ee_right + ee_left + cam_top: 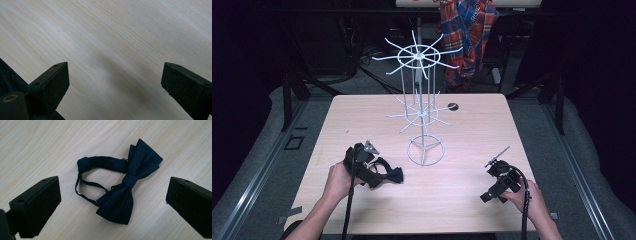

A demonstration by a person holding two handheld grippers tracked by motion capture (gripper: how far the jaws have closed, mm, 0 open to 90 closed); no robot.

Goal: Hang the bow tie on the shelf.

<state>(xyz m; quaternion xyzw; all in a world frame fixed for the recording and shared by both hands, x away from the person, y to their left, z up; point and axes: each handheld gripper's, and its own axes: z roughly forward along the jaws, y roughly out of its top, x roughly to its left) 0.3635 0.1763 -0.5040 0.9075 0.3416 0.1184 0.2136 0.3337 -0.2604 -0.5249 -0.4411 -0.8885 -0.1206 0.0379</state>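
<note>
Left gripper view: dark bow tie (126, 187) flat on desk (37, 145) between spread-apart left claw (112, 202) jaws, light, soft, floppy, best pinched at centre knot; right claw (115, 87) released over bare wood.

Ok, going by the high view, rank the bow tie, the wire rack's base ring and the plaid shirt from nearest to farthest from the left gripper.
1. Bow tie, on the table just beyond the open left gripper.
2. Wire rack's base ring, mid-table, to the gripper's right.
3. Plaid shirt, hanging beyond the table's far edge.
</note>
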